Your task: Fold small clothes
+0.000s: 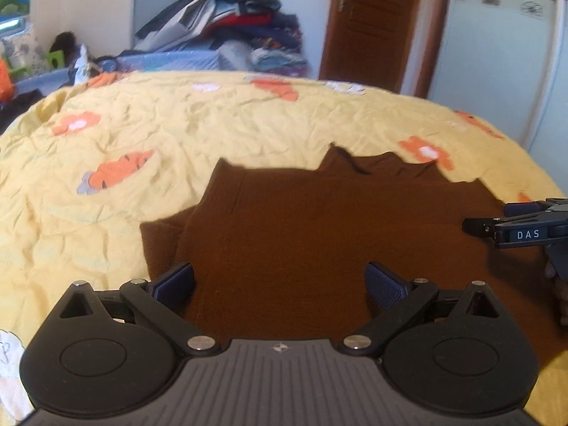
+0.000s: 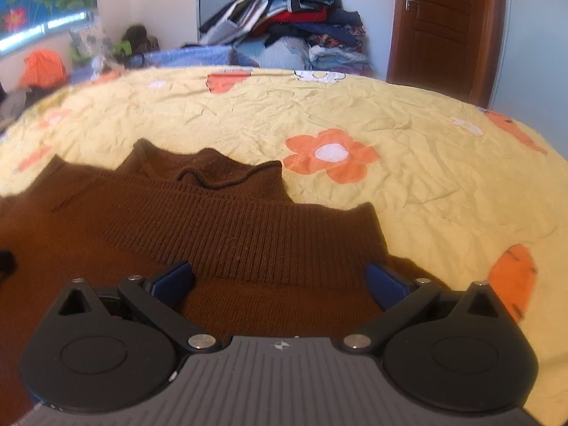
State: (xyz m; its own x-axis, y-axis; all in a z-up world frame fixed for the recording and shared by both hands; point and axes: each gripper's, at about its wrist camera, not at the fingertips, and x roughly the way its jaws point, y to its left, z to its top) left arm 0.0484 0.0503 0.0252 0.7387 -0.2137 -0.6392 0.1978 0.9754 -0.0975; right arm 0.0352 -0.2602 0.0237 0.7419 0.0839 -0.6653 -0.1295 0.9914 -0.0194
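Hovering over brown sweater [image 1: 319, 234], both grippers' jaws wide apart

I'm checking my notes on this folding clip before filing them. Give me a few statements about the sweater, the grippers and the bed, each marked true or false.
1. The brown ribbed knit sweater lies on a yellow quilt with orange flowers. True.
2. The left gripper is clamped on the sweater. False: its jaws stand wide open above the fabric, gripping nothing.
3. The right gripper is open. True.
4. The heap of mixed clothes sits on the sweater. False: it is piled beyond the quilt's far edge.
5. The brown wooden door stands wide open. False: it looks shut.
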